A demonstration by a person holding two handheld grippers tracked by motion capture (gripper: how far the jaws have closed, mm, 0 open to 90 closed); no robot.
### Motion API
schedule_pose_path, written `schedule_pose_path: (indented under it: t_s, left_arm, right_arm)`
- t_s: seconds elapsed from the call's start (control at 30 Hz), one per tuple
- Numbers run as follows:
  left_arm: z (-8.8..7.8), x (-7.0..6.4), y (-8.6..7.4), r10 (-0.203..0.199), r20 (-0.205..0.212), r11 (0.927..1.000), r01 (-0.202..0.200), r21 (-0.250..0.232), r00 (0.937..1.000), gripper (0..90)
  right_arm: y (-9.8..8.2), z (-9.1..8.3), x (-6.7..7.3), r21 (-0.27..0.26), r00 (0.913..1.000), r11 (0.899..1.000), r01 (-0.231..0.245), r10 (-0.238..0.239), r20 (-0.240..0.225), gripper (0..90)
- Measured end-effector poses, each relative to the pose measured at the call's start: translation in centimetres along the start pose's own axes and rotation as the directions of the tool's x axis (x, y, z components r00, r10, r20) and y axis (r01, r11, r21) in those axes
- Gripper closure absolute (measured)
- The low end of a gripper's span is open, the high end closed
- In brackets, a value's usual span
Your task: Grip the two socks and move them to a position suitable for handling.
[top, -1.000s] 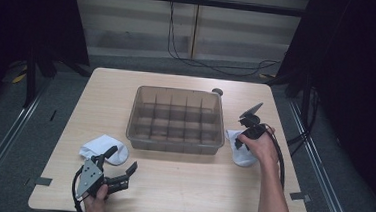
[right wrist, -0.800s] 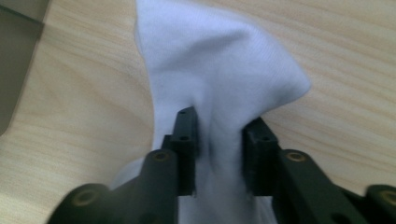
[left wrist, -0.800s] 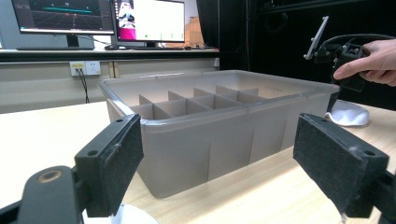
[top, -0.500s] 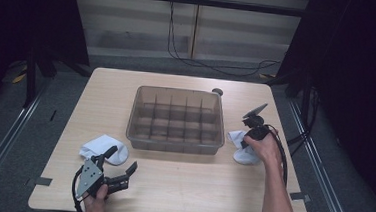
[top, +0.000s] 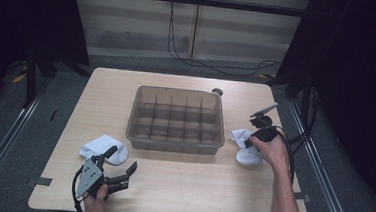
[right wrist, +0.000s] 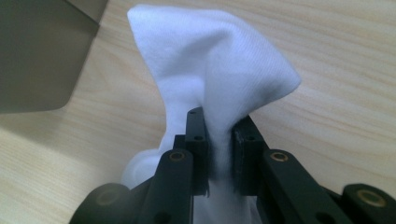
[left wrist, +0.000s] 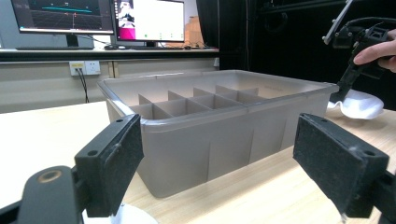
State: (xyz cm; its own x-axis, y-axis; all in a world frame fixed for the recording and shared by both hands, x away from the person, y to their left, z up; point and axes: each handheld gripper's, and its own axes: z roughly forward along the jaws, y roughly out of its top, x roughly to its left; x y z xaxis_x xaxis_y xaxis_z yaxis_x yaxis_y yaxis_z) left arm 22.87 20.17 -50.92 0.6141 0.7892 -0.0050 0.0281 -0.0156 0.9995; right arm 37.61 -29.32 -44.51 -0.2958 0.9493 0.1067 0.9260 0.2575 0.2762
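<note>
**At the table's right edge, a white sock is pinched**

On the pale wooden table (top: 180, 185), beside the right end of a translucent grey plastic organiser bin with a grid of compartments (top: 177, 120), a white fabric sock (top: 245, 149) is seen clamped in the right gripper (top: 251, 140). The jaws have just been closing, and in the right gripper view the cloth is squeezed between the black pads (right wrist: 198, 140), its free end fanned out above them over the wood. Part of the sock is seen bunched on the tabletop, just beside the bin's wall but apart from it.

At the near left corner, the left gripper (top: 121, 174) is held low over the table with its jaws spread wide and nothing between them; in its own view the foam-faced pads (left wrist: 114, 163) are pointed at the bin's long side. A second white sock (top: 104, 149) is laid flat just behind that gripper, near the bin's front left corner.
</note>
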Motion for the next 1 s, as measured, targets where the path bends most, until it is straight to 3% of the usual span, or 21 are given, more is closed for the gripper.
schedule_pose_path:
  t_s: [0.27, 0.5, 0.8, 1.0]
  left_arm:
    - [0.0, 0.0, 0.0, -0.003, 0.000, 1.0000, 0.003, -0.001, 1.0000, 15.7]
    - [0.0, 0.0, 0.0, -0.001, 0.000, 1.0000, 0.001, -0.001, 1.0000, 15.7]
    - [0.0, 0.0, 0.0, -0.001, -0.001, 1.0000, 0.001, -0.002, 1.0000, 15.7]
    - [0.0, 0.0, 0.0, -0.001, 0.002, 1.0000, 0.001, 0.000, 1.0000, 15.7]
  right_arm:
    - [-1.1, -0.6, 0.5, 0.005, 0.9984, 1.000, 0.013, -0.013, -0.056, 79.4]
    - [-2.5, -1.4, 1.3, -0.013, 0.9980, 0.999, 0.034, -0.035, -0.053, 79.3]
    - [-4.4, -1.9, 3.4, -0.022, 0.9948, 0.997, 0.073, -0.075, -0.069, 79.3]
    - [-6.0, -1.5, 5.4, 0.007, 0.9915, 0.994, 0.107, -0.107, -0.074, 79.3]
